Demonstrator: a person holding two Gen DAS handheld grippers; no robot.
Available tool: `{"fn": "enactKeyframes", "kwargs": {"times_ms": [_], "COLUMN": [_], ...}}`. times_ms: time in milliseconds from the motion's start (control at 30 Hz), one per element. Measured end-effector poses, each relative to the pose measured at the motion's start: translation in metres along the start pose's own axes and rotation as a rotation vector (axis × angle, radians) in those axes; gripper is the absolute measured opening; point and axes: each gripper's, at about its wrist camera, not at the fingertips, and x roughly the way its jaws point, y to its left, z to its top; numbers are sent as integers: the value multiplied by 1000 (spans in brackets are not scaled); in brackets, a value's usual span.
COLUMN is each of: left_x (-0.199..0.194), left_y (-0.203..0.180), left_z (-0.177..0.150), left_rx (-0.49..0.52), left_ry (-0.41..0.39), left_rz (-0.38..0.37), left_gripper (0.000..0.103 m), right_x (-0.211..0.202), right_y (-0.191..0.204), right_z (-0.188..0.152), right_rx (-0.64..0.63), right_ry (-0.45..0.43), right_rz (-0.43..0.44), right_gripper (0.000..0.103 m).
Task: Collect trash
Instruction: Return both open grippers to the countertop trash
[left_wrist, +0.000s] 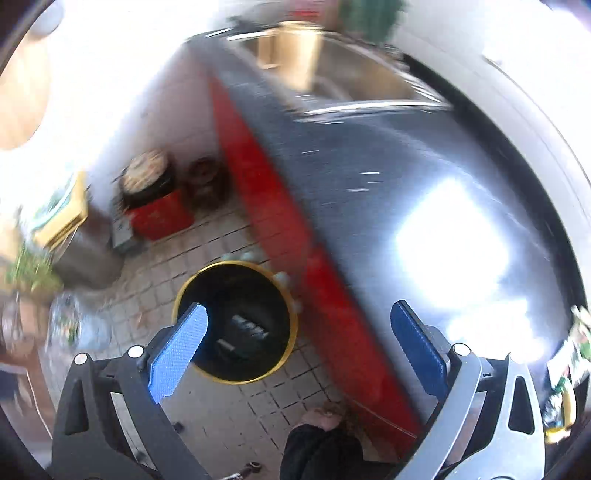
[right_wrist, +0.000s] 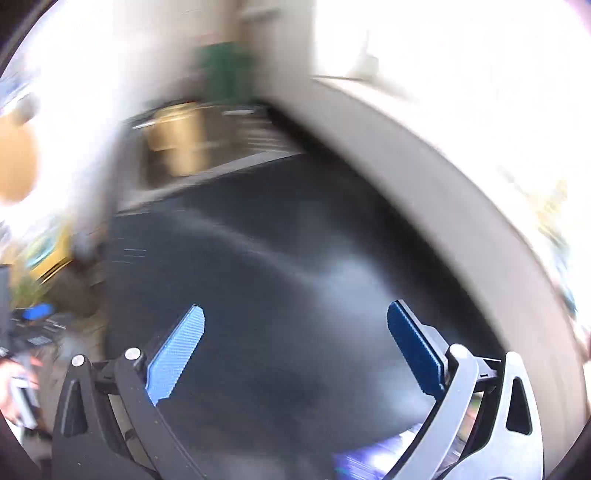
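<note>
some trash lies down in the round black bin on the floor, under the left gripper, nearer its left jaw. those jaws are wide open, holding nothing. the right gripper is wide open and empty too, over the dark bench.

Both fisheye views motion-blurred, with blown-out glare on the countertop.

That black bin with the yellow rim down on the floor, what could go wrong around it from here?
1. The bin stands tight against the red counter front, so a piece dropped from above might bounce off and land on the tiles.
2. Both views are heavily blurred, so aiming may be poor.
3. Colourful wrappers lie near the counter's edge and could be knocked off.
</note>
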Motion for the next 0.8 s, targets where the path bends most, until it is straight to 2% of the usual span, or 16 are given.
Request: {"fn": "enactKeyframes", "kwargs": {"times_ms": [67, 167, 233, 333, 433, 567, 800], "left_x": [-4, -9, -13, -19, -21, -21, -23], "left_y": [-30, -74, -98, -133, -157, -190, -230], "left_z": [6, 11, 15, 18, 16, 7, -15], "left_rx": [61, 155, 202, 265, 321, 393, 492], "left_ry": [3, 1, -3, -12, -5, 13, 36], "left_rz": [-23, -51, -64, -82, -86, -85, -97], "left_gripper": [96, 96, 96, 96, 96, 96, 96], "right_x": [-19, -43, -57, -70, -78, -85, -89], "right_y": [-71, -149, -196, -248, -278, -287, -289], "right_z": [-35, -90, -132, -197, -250, -294, -315], "right_rx": [101, 261, 378, 565, 687, 780, 827], "right_ry": [24, 79, 106, 157, 213, 263, 253], "right_rz": [-122, -248, -317, -364, -410, -438, -418], "right_gripper": [96, 96, 96, 96, 96, 96, 96]}}
